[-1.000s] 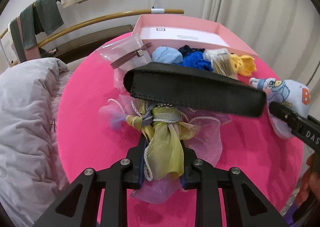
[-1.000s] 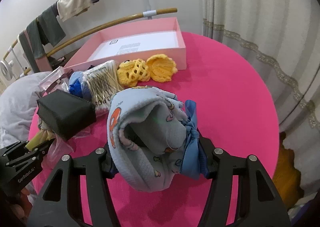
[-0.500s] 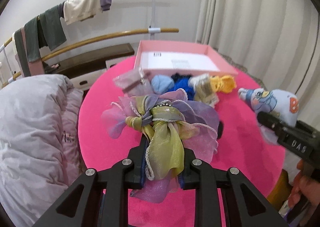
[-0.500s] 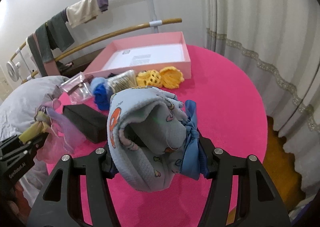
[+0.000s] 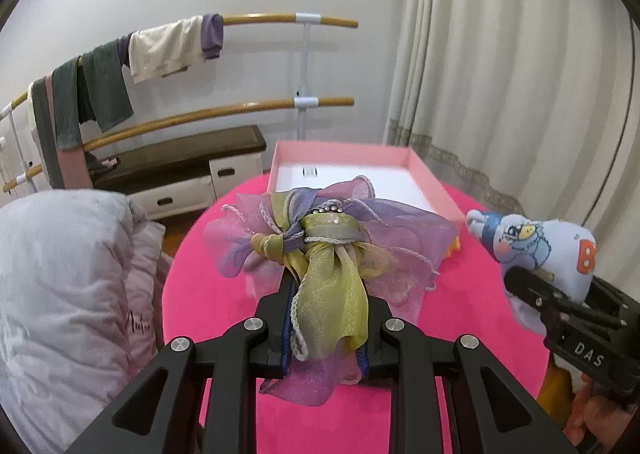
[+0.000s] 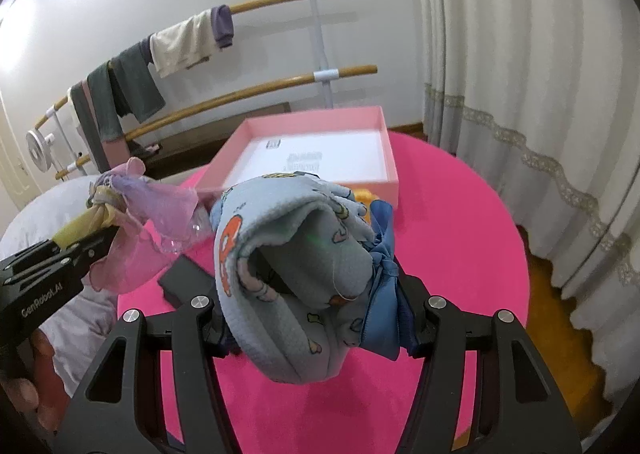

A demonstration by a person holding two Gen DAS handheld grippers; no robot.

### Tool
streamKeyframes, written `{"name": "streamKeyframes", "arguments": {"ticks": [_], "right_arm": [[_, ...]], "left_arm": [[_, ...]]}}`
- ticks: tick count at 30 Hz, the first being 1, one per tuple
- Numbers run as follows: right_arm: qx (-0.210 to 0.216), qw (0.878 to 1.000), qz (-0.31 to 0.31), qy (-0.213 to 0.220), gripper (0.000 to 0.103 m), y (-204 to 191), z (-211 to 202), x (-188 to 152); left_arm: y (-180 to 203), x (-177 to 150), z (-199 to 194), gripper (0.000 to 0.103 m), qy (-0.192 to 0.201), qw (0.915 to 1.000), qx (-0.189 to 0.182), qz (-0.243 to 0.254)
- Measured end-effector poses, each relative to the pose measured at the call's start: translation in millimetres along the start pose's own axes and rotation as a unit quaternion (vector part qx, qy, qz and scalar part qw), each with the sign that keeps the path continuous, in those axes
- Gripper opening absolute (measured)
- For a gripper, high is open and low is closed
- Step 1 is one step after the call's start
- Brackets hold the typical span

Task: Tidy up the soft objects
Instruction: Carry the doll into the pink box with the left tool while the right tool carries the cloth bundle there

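While lifted clear of the round pink worktop [image 5: 224, 334], left gripper [image 5: 326, 328] clamped on an organza hair bow [image 5: 324, 238], jaws pinching the yellow-green tail of it, close together with the fabric between. Bow's lilac and pink loops fanned out above the jaws, a beaded band across its knot. Seen from the right wrist view as well: same bow [image 6: 140, 214] hanging at the left, off the tip of the left gripper [image 6: 100, 240].

Right gripper [image 6: 316, 318] clamped on a rolled pale-blue cartoon-print fabric bundle [image 6: 280, 254] with a blue ribbon [image 6: 384, 278] tied at its right side; jaws held moderately apart by its bulk, pads pressed into both sides. Bundle also raised off the worktop; visible at the right edge of the left wrist view [image 5: 548, 246], an orange letter on it.

Far side of the worktop: shallow pink box [image 6: 384, 142], white printed sheet lining the bottom, otherwise holding nothing. Just near its front wall, a scrap of yellow-orange knit [image 6: 366, 196], mostly hidden behind the bundle. Black flat case [image 6: 184, 280] lying on the worktop, near left, under the bow. Grey-white quilted bedding [image 5: 68, 282] beside the worktop at left. Wooden rails with draped clothes [image 5: 160, 50] along the far wall; cream curtain [image 5: 500, 74] at right.
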State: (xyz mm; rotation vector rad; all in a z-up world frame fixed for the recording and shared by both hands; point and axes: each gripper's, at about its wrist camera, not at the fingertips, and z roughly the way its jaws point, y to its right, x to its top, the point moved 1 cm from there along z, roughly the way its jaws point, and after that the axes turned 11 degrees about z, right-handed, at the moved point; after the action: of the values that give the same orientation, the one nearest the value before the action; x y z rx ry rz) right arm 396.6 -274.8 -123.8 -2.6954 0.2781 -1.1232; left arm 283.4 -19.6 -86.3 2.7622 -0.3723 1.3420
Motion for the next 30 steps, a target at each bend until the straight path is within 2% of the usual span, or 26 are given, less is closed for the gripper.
{"name": "streamKeyframes", "arguments": {"ticks": [5, 11, 15, 24, 30], "right_arm": [[0.005, 1.0, -0.006, 0.014, 0.056, -5, 11, 30], [0.01, 1.0, -0.007, 0.019, 0.056, -9, 44, 81], [0.013, 1.0, -0.001, 0.015, 0.057, -10, 73, 111], [0.004, 1.0, 0.005, -0.019, 0.057, -5, 160, 169], [-0.004, 0.999, 0.011, -0.052, 0.057, 5, 211, 188]], "left_arm": [[-7, 27, 18, 0.022, 0.01, 0.9999, 0.006, -0.004], [-16, 72, 60, 0.022, 0.02, 0.9997, 0.005, -0.01], [-19, 103, 104, 0.023, 0.013, 0.9999, 0.006, -0.007], [-24, 159, 217, 0.023, -0.031, 0.9993, 0.001, -0.02], [-29, 198, 291, 0.023, -0.057, 0.9981, 0.0, -0.022]]}}
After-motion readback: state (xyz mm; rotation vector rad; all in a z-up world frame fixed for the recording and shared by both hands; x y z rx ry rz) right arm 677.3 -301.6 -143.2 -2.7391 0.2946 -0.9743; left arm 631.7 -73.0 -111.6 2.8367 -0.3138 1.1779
